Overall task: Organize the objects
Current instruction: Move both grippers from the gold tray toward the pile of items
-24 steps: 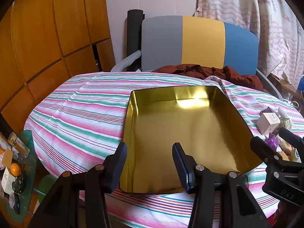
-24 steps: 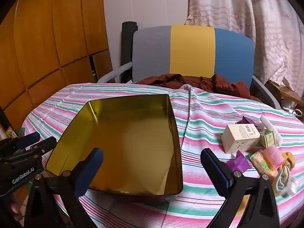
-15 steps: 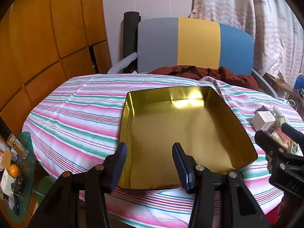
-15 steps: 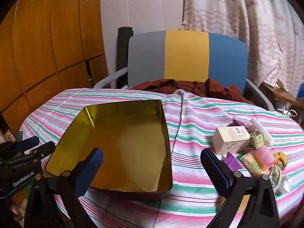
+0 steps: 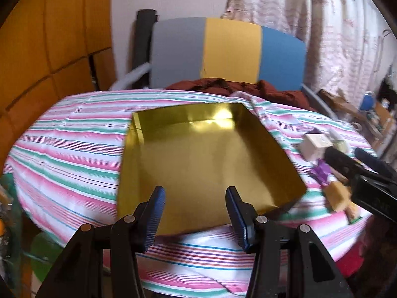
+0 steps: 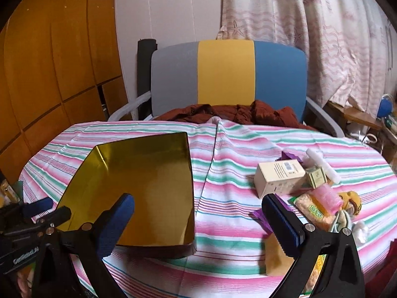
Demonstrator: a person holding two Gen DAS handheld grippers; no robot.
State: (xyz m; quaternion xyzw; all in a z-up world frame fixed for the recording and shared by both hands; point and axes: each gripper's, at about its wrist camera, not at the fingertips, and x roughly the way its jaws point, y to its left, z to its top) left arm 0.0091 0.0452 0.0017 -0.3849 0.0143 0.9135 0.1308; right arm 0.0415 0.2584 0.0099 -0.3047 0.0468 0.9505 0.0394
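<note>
One gold tin tray point(image 6: 139, 188) sits empty on the striped tablecloth point(image 6: 248, 144), and it serves as the landmark. The left gripper point(image 5: 193, 211) hovers at the tray's near edge, its two blue-padded jaws apart with nothing between them. The tray looks like thin, stiff sheet metal, light and slick inside, so its upright rim would be the place to pinch if it must be shifted.

To the right of the tray, well apart from it, lies one heap of small goods. The right gripper point(image 6: 198, 223) hangs between tray and heap, jaws spread wide and empty.

One cream carton point(image 6: 280, 176) stands out in the heap: light, stiff card with flat faces, and probably the easiest hold, taken across its narrow sides. Just right of it is one small olive box point(image 6: 316, 177), rigid too. One pink ridged piece point(image 6: 327, 197) and one green-labelled packet point(image 6: 314, 212) lie nearer; the packet looks soft and may crumple or slide. One purple wrapper point(image 6: 263, 217) lies flat, touching the cloth, hard to get under. One yellowish block point(image 6: 278, 255) lies nearest the right gripper. The rest of the heap is too tangled to count.
</note>
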